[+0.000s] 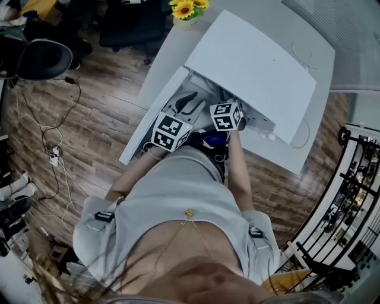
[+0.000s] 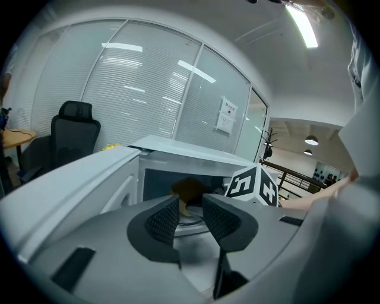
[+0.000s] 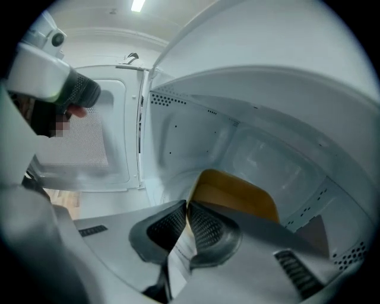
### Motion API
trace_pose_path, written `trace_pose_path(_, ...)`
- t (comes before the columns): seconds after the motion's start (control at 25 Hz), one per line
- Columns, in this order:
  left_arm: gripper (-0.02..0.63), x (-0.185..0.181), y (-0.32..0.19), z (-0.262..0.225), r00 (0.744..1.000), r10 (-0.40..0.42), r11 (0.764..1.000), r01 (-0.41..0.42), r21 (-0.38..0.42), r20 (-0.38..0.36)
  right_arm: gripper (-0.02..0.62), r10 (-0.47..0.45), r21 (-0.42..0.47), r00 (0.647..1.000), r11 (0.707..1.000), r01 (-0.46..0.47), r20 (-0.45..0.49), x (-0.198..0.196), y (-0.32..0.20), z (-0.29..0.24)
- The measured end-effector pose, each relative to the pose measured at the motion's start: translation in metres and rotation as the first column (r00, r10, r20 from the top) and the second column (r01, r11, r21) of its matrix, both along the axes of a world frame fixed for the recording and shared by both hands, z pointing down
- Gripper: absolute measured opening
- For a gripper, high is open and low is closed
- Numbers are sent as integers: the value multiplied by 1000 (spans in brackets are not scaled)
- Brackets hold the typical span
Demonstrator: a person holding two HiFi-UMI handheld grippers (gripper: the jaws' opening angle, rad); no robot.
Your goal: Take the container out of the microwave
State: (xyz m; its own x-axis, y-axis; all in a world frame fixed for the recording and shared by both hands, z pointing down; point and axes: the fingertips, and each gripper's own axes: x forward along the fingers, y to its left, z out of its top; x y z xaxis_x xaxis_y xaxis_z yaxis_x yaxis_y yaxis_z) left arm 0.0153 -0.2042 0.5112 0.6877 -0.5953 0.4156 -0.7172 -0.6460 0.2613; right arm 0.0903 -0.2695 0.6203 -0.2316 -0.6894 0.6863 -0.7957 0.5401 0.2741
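Note:
The white microwave [image 1: 255, 65] stands on a table with its door [image 1: 148, 119] swung open to the left. Inside it sits a brown-yellow paper container [image 3: 237, 196], tilted, which the left gripper view also shows as a dark brown container [image 2: 189, 189] in the cavity. My right gripper [image 3: 187, 217] reaches into the cavity and is shut on the container's near rim, with a white edge pinched between the pads. My left gripper [image 2: 190, 214] hovers open just outside the opening, nothing between its fingers. The right gripper's marker cube [image 2: 255, 185] is to its right.
The door's mesh window [image 3: 77, 136] stands left of the cavity. A pot of sunflowers [image 1: 187, 8] is on the table behind the microwave. Cables [image 1: 56, 154] lie on the wood floor at the left, and a black railing [image 1: 350, 190] runs along the right.

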Motion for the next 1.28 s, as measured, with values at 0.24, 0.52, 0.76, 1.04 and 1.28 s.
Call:
trace_pose_path(0.24,123,5,4,0,1000,13,1000,-13,-1,3,32,10,-2,1000,1000,-10,6,4,6,-2)
trace_pose_path(0.52,123,10,7,-1,1000,25,1000,-25,-7,-4,32,13,3,1000,1000,-13,4,8,14,-4)
trace_pose_path(0.76,123,14,9,-2,1000,28,1000,-28,-9,-13,32,7,8,1000,1000,-7,-1,10,20,-9)
trace_pose_path(1.04,123,18,11,-1,1000,24,1000,-24,-6,-11,32,13,1,1000,1000,-14,10,16,27,-13)
trace_pose_path(1.28,123,22,11,1,1000,22,1000,-22,-9,-9,32,9,0,1000,1000,-9,17,17,33,-15)
